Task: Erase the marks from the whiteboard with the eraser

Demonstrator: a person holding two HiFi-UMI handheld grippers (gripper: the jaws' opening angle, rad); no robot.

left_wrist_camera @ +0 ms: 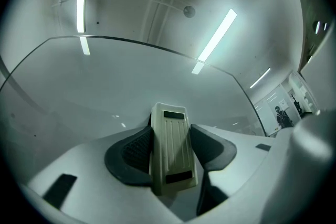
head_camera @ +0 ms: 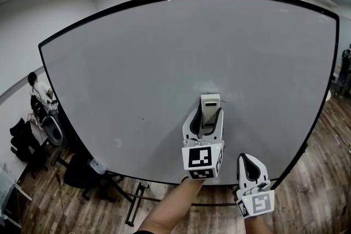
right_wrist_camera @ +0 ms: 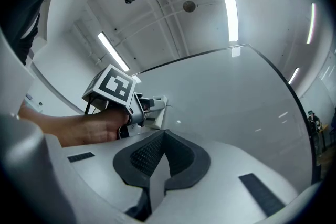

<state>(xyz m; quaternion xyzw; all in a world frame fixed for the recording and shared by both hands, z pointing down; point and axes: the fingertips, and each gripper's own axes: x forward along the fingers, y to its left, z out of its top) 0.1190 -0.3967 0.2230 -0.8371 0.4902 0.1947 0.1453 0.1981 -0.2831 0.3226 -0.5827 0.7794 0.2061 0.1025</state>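
Note:
A large whiteboard [head_camera: 164, 74] fills the head view; its surface looks blank, with only a tiny speck left of middle. My left gripper [head_camera: 208, 113] is shut on a cream plastic eraser [head_camera: 209, 107], whose far end is against the board low and right of centre. Between the dark pads the ribbed back of the eraser [left_wrist_camera: 172, 147] shows in the left gripper view. Lower right, my right gripper [head_camera: 251, 164] hangs shut and holds nothing, its pads meeting [right_wrist_camera: 160, 157]. From the right gripper view, the left gripper [right_wrist_camera: 149, 110] and the hand holding it are seen against the board [right_wrist_camera: 236, 97].
The board stands on a wheeled black frame [head_camera: 134, 203] over a wooden floor [head_camera: 323, 172]. Dark office chairs [head_camera: 27, 140] and a seated person [head_camera: 38, 90] are at the far left. Another person [head_camera: 344, 71] stands past the board's right edge. Ceiling lights run overhead.

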